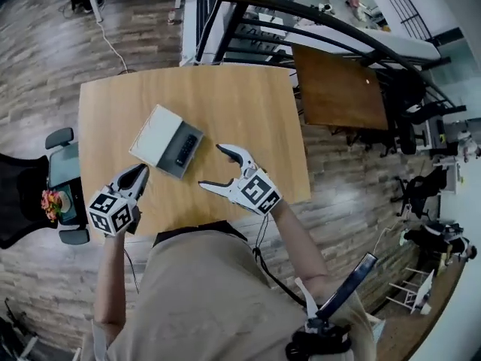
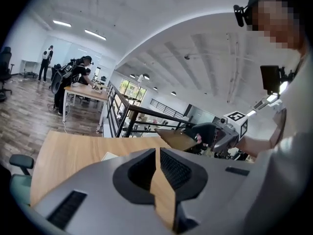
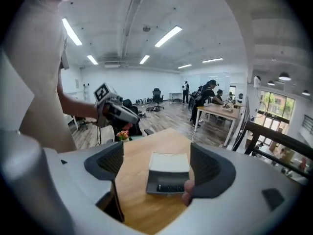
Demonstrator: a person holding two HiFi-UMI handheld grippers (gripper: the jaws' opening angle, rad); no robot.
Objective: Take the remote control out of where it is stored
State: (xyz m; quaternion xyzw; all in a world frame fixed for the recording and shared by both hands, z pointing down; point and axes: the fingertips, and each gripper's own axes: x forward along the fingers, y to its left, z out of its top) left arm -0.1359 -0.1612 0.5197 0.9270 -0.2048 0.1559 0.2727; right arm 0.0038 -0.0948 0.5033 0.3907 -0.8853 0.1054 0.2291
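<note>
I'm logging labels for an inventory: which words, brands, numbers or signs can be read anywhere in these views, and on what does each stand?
No readable words, brands or numbers in any view.
Square black-and-white markers on the left gripper and right gripper: coded patterns, no letters.
Black remote control in the grey-and-white box: any button print is too small to read.
Box surface: no label visible.

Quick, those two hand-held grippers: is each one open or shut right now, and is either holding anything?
Left hand-held gripper: shut, holding nothing.
Right hand-held gripper: open wide, empty; the remote control lies in its box, apart from it.
</note>
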